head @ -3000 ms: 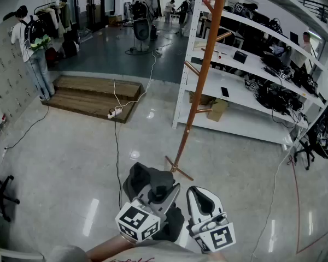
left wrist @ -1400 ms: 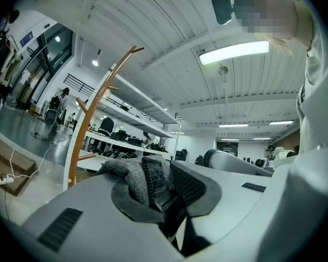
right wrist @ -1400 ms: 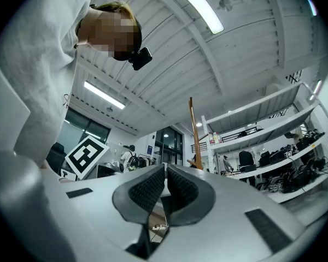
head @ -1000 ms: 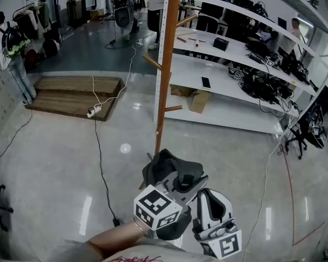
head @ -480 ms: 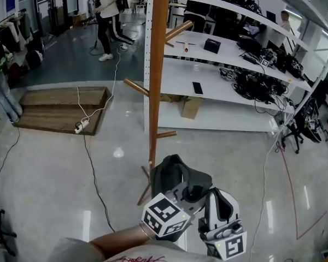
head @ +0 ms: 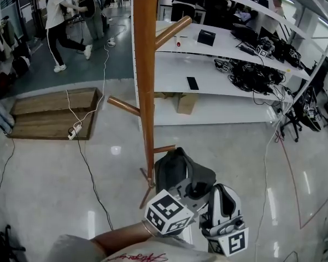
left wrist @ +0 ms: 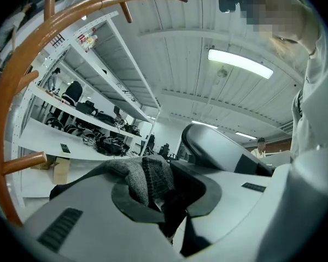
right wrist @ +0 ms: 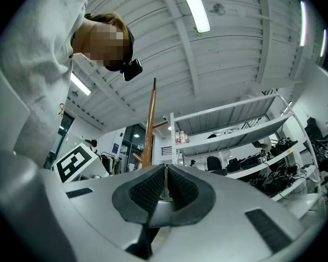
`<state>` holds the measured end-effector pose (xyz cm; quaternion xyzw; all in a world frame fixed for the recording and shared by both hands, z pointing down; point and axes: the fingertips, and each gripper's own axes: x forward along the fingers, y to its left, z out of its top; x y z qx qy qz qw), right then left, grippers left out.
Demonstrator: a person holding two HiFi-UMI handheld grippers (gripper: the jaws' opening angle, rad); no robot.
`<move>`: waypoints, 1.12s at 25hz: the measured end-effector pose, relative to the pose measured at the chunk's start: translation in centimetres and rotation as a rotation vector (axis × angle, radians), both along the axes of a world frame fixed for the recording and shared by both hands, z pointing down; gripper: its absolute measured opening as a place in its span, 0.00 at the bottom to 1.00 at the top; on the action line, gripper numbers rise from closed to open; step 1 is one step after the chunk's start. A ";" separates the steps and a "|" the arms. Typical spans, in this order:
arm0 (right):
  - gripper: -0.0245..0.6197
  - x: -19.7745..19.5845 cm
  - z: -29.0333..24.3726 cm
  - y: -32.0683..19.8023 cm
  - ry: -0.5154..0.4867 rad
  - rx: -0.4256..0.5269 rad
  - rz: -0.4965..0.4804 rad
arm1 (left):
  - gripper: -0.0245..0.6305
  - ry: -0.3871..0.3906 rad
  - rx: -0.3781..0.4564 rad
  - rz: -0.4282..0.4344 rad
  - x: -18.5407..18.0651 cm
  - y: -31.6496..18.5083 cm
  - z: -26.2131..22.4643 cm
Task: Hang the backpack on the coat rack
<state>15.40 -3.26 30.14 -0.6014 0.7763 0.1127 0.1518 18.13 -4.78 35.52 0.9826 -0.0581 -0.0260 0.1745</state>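
Observation:
The coat rack (head: 145,91) is an orange wooden pole with slanted pegs, and it stands just ahead of me. The dark backpack (head: 177,171) hangs low beside the foot of the pole. My left gripper (head: 192,189) is shut on its grey knitted top strap (left wrist: 147,179); the pole (left wrist: 16,97) curves up the left side of the left gripper view. My right gripper (head: 221,194) rides close beside the left one, to its right. Its ribbed pads (right wrist: 153,190) stand together, shut, with nothing seen between them. In the right gripper view the rack (right wrist: 150,124) rises beyond the jaws.
White shelving (head: 235,45) loaded with electronics and cables runs behind and to the right of the rack, with a cardboard box (head: 187,102) below it. A wooden platform (head: 49,111) and a power strip (head: 74,131) with a trailing cable lie at the left. A person (head: 57,26) walks at the far left.
Both grippers and the backpack have come closer to the rack, whose pole now looms larger and its foot nearly touches the bag. The person in the background has walked leftward.

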 end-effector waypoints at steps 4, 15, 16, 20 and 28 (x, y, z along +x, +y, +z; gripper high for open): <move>0.08 0.7 0.7 -1.2 0.023 -0.025 0.003 | 0.15 -0.018 0.012 -0.018 0.5 -2.5 0.0; 0.08 0.9 1.4 -3.2 0.004 -0.053 -0.071 | 0.15 -0.021 -0.045 -0.122 0.7 -9.1 -0.4; 0.08 1.0 1.4 -3.3 0.004 -0.054 -0.073 | 0.15 -0.012 -0.057 -0.132 0.5 -9.6 -0.7; 0.08 1.4 1.4 -3.6 -0.002 -0.062 -0.081 | 0.15 0.026 -0.093 -0.154 -1.0 -10.1 -2.1; 0.08 -0.8 1.6 -4.9 0.013 -0.063 -0.157 | 0.15 0.091 -0.154 -0.211 -5.0 -10.0 -2.1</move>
